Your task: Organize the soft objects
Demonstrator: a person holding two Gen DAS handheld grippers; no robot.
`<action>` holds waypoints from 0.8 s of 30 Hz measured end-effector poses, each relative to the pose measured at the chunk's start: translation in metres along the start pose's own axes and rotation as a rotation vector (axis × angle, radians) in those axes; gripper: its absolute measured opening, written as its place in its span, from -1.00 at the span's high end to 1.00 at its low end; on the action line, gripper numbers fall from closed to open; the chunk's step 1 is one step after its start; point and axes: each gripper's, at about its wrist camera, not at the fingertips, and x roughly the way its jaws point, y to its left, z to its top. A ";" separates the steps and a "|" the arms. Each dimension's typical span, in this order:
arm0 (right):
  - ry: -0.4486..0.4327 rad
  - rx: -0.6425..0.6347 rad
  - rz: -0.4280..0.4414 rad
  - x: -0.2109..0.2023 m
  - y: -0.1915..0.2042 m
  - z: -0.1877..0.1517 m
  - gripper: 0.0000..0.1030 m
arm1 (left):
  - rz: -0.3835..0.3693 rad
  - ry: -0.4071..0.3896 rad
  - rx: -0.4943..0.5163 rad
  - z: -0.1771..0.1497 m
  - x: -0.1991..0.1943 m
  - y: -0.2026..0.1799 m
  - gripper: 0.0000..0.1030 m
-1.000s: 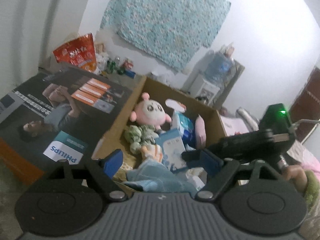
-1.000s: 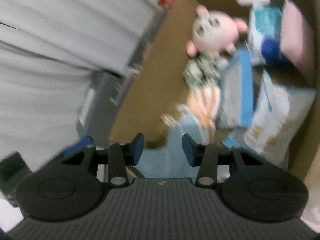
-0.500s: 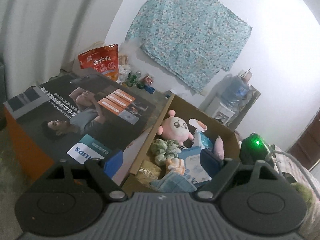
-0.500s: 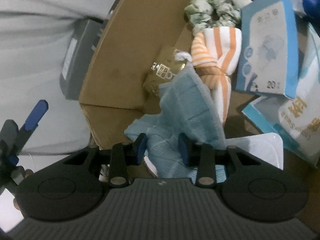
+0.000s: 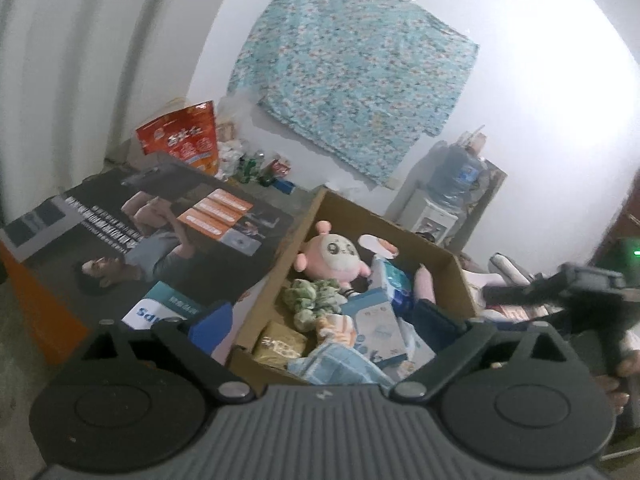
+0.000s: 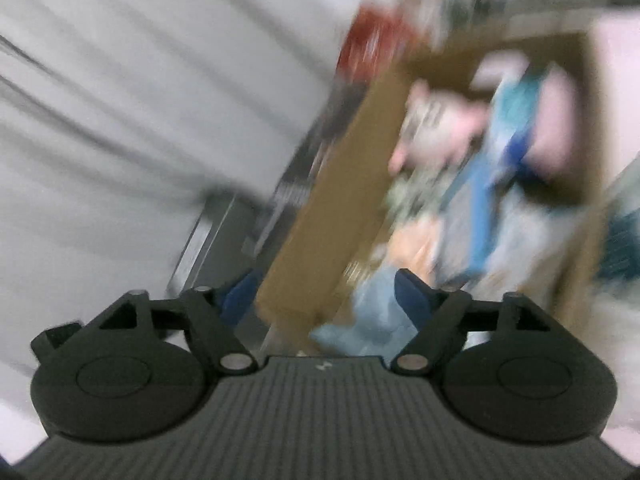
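Two claws are opening, nothing between either's blue pads: left claw (image 5: 322, 322), right claw (image 6: 326, 292). One brown cardboard box (image 5: 280, 276) is holding one pink round plush toy (image 5: 334, 258) and one light-blue folded towel (image 5: 340, 366). Left view alone is showing them sharply; right view is blurring.

- Cardboard box (image 5: 448, 258): open-topped, filled with soft items.
- Pink plush toy (image 5: 334, 258): round, white face, propped against the far left wall.
- Green crumpled cloth (image 5: 310, 300): just in front of the plush.
- Orange-striped cloth (image 5: 338, 326): bundled, between green cloth and towel.
- Light blue towel (image 5: 340, 368): rumpled, draped at the near edge.
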 end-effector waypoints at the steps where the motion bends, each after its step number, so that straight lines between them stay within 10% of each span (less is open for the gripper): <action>1: -0.071 -0.038 -0.056 -0.016 0.003 -0.005 -0.62 | -0.003 -0.003 0.008 -0.001 0.000 -0.003 -0.99; 8: -0.400 -0.259 -0.547 -0.081 0.030 -0.071 -0.98 | 0.046 -0.016 0.121 -0.013 0.002 -0.035 -1.00; 24: -0.506 -0.177 -0.999 -0.040 0.045 -0.184 -0.98 | 0.150 0.079 0.280 -0.039 0.025 -0.085 -1.00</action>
